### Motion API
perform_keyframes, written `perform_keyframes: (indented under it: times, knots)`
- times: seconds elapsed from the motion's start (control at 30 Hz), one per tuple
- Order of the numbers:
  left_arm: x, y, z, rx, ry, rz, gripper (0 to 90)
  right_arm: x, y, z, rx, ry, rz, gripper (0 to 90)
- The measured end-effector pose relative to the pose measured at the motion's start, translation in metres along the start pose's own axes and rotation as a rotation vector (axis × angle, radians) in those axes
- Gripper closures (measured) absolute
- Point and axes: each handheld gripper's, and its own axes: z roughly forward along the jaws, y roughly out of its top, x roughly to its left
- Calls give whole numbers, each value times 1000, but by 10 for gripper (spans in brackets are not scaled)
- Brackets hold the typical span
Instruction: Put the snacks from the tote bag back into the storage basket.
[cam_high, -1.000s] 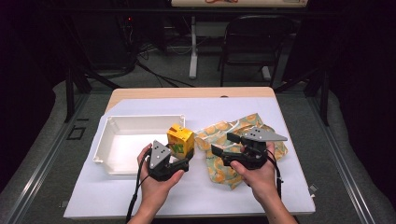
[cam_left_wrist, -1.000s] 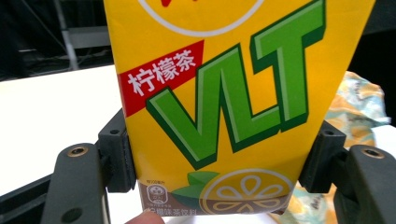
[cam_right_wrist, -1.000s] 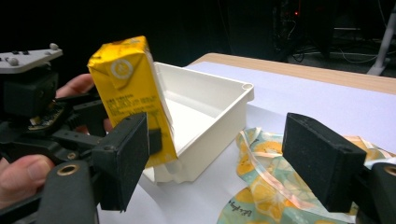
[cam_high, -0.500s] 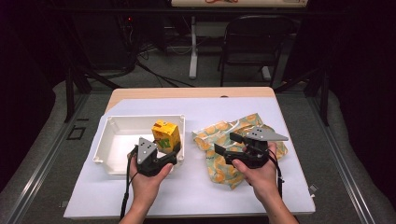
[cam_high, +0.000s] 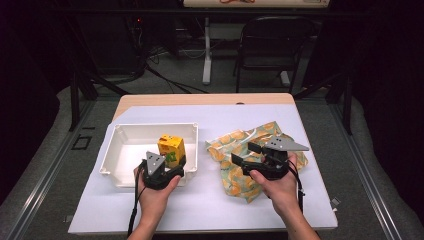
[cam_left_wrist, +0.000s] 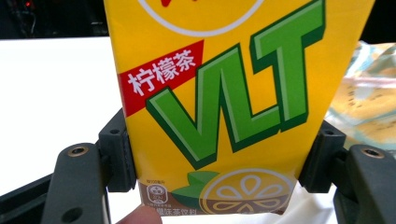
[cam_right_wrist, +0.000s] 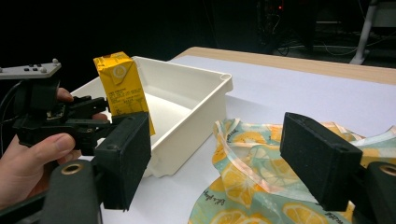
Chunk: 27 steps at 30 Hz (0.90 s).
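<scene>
Leftward and down since a second ago, my left gripper (cam_high: 172, 161) has carried the lemon tea carton (cam_high: 171, 150) over the white bin (cam_high: 117, 150), jaws clamped on its sides to keep it upright for lowering; my right gripper (cam_high: 242, 156) hovers with jaws apart above the lemon-print bag (cam_high: 235, 175), ready to grab.

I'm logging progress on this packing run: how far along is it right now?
Done: the yellow lemon-tea carton is gripped in the left gripper, jaws pressed on both its sides, and is over the white bin. In hand: placing it inside; whether it touches the bin floor I cannot tell. Left: releasing the carton. The right gripper is open above the lemon-print bag, which lies on the table.
</scene>
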Motion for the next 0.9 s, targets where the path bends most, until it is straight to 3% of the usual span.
perform_keyframes:
  times: [0.27,0.43,0.57,0.7,0.83,0.9]
  knots:
    - [8,-14,9,35,44,-7,307,-4,-3,2,9,-21,-1,247]
    - [12,-21,15,77,50,-28,306,-8,-6,3,7,-34,7,249]
    - [13,-25,19,119,64,-22,307,-10,-7,3,12,-43,3,251]
    - [14,-25,20,122,68,-36,308,-12,-9,5,14,-59,4,253]
    - [13,-25,21,154,78,-30,306,-13,-12,7,24,-68,3,254]
    - [11,-24,21,173,84,0,305,-14,-13,7,29,-67,-1,255]
